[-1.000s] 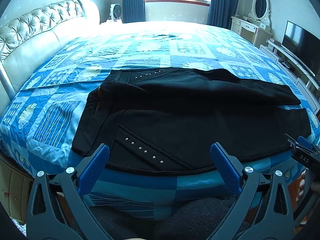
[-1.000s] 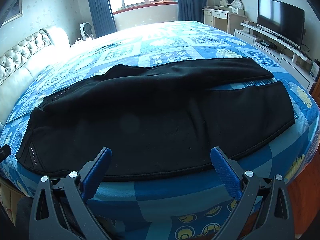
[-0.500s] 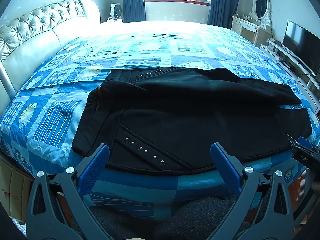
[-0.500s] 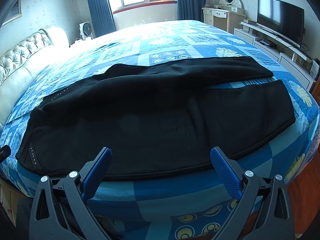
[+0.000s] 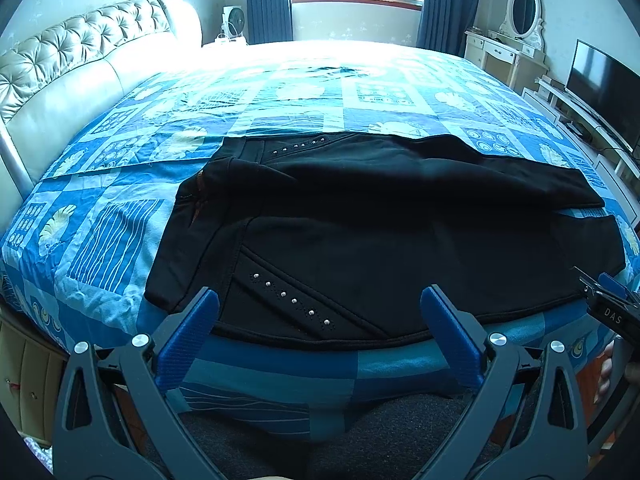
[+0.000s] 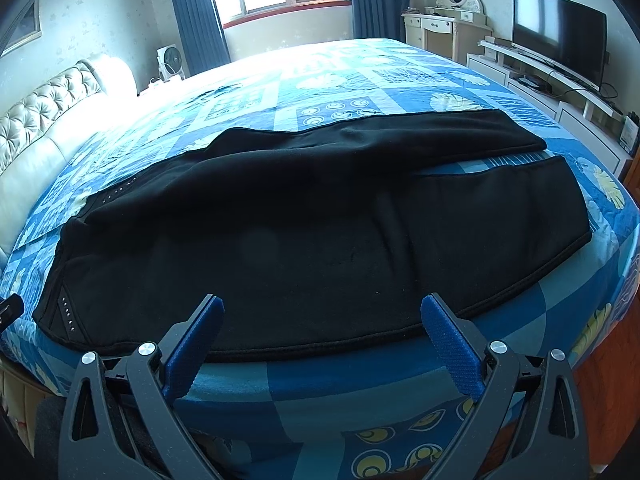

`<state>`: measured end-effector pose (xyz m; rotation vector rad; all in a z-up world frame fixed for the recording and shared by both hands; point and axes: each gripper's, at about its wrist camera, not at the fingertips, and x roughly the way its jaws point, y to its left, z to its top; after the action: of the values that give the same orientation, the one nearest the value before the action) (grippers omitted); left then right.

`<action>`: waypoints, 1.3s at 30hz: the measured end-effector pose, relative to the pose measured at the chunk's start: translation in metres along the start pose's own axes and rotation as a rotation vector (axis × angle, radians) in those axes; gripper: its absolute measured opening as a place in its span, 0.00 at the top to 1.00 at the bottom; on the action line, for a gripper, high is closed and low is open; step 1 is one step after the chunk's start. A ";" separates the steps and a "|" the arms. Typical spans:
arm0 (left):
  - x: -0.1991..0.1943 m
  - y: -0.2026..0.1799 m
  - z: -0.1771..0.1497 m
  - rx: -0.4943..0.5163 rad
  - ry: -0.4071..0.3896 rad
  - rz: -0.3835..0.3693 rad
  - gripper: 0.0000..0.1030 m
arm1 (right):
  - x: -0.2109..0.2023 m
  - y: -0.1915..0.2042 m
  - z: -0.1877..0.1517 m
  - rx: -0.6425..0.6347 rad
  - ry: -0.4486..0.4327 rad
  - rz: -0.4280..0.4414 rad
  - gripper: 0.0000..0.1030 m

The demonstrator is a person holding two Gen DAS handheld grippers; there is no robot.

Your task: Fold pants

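Observation:
Black pants [image 5: 380, 232] lie spread across the near side of the bed, waistband to the left with a row of silver studs [image 5: 288, 298], legs running right. The far leg lies over the near one, and their cuffs are apart at the right [image 6: 500, 200]. My left gripper [image 5: 320, 304] hovers open just before the pants' near edge by the studded pocket. My right gripper [image 6: 322, 312] is open too, in front of the near leg's lower hem. Neither touches the cloth. The right gripper's tip [image 5: 608, 300] shows at the left view's right edge.
The bed carries a blue patterned quilt [image 5: 120, 216] with a tufted headboard [image 5: 60, 80] on the left. A TV [image 6: 560, 36] on a low stand and a white dresser with mirror [image 6: 452, 24] stand to the right. A small fan [image 5: 234, 20] sits by the window.
Both grippers have edged very slightly closer to the pants' near edge; the pants have not moved.

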<state>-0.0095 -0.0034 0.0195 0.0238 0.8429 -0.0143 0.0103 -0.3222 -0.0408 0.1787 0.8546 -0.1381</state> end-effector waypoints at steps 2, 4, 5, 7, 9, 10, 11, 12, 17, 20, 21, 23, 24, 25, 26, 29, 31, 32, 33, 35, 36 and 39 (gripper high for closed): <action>0.000 0.000 0.000 0.000 0.001 0.001 0.02 | 0.000 0.000 0.000 0.000 0.000 0.000 0.05; 0.000 0.000 0.000 -0.001 0.001 0.000 0.02 | 0.000 0.000 0.000 0.000 0.000 0.000 0.05; 0.000 0.000 0.000 -0.001 0.002 0.001 0.02 | 0.000 0.000 0.000 0.000 0.000 0.000 0.05; 0.000 0.001 -0.001 0.000 0.002 0.001 0.02 | 0.000 0.000 0.000 0.001 0.001 -0.001 0.05; 0.000 0.000 -0.001 0.000 0.002 0.002 0.02 | 0.000 0.000 0.000 0.001 0.000 0.000 0.05; 0.000 0.001 -0.001 -0.001 0.002 0.003 0.02 | 0.000 0.000 0.000 0.000 0.000 -0.001 0.05; 0.000 0.001 -0.001 -0.001 0.002 0.002 0.02 | 0.000 0.000 0.000 0.001 0.001 0.000 0.05; 0.001 0.000 -0.002 0.000 0.003 0.002 0.02 | 0.000 0.000 0.000 0.001 0.000 0.001 0.05; 0.002 -0.001 -0.003 0.002 0.006 0.002 0.02 | 0.000 0.001 0.000 0.001 0.002 0.001 0.05; 0.003 -0.001 -0.004 0.004 0.008 0.002 0.02 | 0.001 0.002 0.000 0.000 0.004 0.003 0.05; 0.003 -0.001 -0.005 0.003 0.008 0.003 0.02 | 0.002 0.002 0.001 0.000 0.005 0.004 0.05; 0.003 -0.002 -0.004 0.002 0.008 0.001 0.02 | 0.002 0.003 0.001 0.000 0.005 0.004 0.05; 0.003 -0.001 -0.005 0.002 0.008 0.001 0.02 | 0.002 0.003 0.001 0.000 0.006 0.004 0.05; 0.003 -0.001 -0.004 0.002 0.008 0.002 0.02 | 0.002 0.003 0.001 0.000 0.006 0.004 0.05; 0.003 -0.001 -0.004 0.003 0.008 0.002 0.02 | 0.002 0.003 0.001 0.000 0.006 0.004 0.05; 0.003 -0.001 -0.004 0.001 0.010 0.000 0.02 | 0.002 0.003 0.000 0.000 0.006 0.003 0.05; 0.003 0.000 -0.004 0.003 0.010 0.001 0.02 | 0.002 0.003 0.001 0.000 0.006 0.004 0.05; 0.003 0.000 -0.004 0.002 0.009 0.002 0.02 | 0.002 0.003 0.000 0.001 0.007 0.004 0.05; 0.003 0.000 -0.004 0.002 0.010 0.002 0.02 | 0.002 0.003 0.000 0.002 0.008 0.006 0.05; 0.003 0.000 -0.004 0.001 0.014 0.000 0.02 | 0.002 0.001 0.001 0.012 0.014 0.019 0.05; 0.003 0.001 -0.003 0.000 0.015 0.000 0.02 | 0.002 -0.002 0.002 0.021 0.019 0.031 0.05; 0.003 0.002 -0.003 -0.001 0.016 0.000 0.02 | -0.002 -0.019 0.013 0.089 0.025 0.083 0.05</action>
<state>-0.0092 -0.0013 0.0153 0.0226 0.8592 -0.0135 0.0142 -0.3433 -0.0329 0.2995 0.8655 -0.0961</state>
